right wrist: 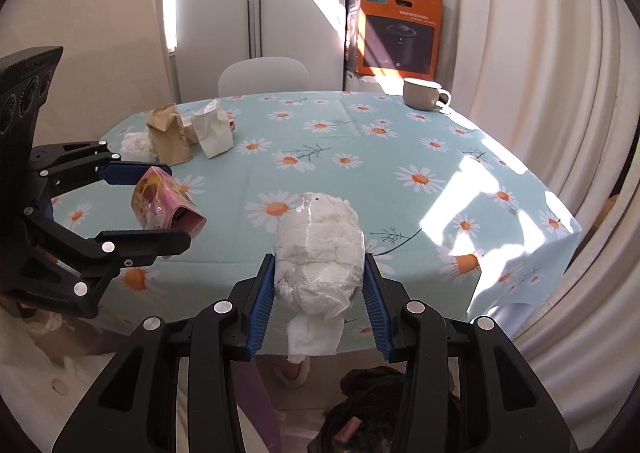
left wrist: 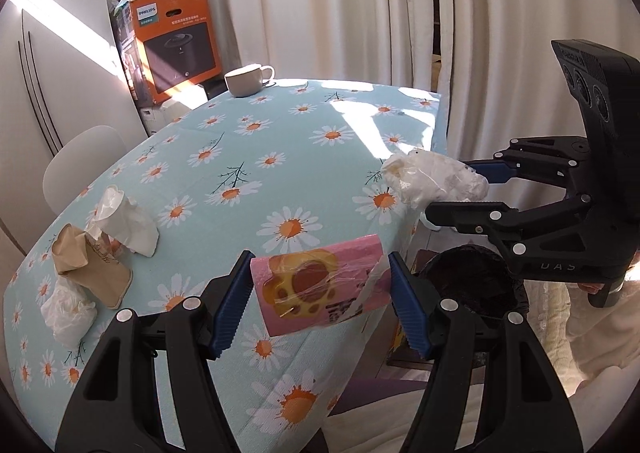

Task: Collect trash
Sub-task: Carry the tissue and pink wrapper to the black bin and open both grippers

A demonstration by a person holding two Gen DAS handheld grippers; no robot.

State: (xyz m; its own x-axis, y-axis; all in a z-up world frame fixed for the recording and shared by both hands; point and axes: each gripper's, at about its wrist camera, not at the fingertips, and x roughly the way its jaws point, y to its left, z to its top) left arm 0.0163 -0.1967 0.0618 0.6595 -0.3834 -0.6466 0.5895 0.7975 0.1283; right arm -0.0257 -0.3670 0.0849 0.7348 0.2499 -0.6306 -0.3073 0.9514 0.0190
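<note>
- Pale-blue daisy cloth covers the tabletop [right wrist: 360, 173]; both my tools hang just off its near edge, each with a load, so I judge this the carry-to-bin step.
- Black-lined bin [left wrist: 472, 285] sits on the floor below the near edge. Next move, as I read it: bring each load over the bin mouth, then let the jaws part.
- Left gripper [left wrist: 320, 293]: pads pinching the pink wrapper [left wrist: 316, 289] across its width.
- Right gripper [right wrist: 320, 289]: pressed in on the white wad [right wrist: 320, 253] of tissue in clear film.
- Remaining trash near the far left corner: brown paper bag [right wrist: 168, 137], white bag [right wrist: 212, 129], crumpled tissue [right wrist: 138, 145]. Cup [right wrist: 422, 93] at the far right corner; I would not count it as trash.
- Right view alone shows something pink already in the bin; left view alone shows a pale sleeve by the right tool.
</note>
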